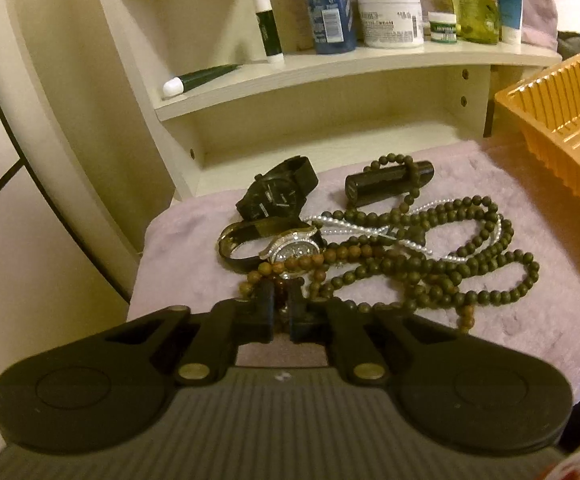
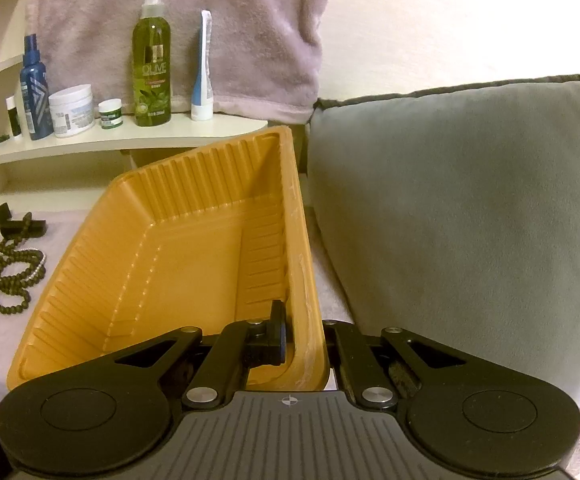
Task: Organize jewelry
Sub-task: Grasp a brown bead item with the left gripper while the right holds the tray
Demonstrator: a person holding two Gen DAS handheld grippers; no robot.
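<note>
At lower centre of the left view the left gripper had pinched the brown beads, tangled with watch and green beads, so lifting risked dragging both, while the right gripper clamped the tray rim.

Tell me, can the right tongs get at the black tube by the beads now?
Probably not. The right tongs are shut on the wall of the orange tray, and the black tube lies beyond the tray, at the far left. They must let go first.
</note>
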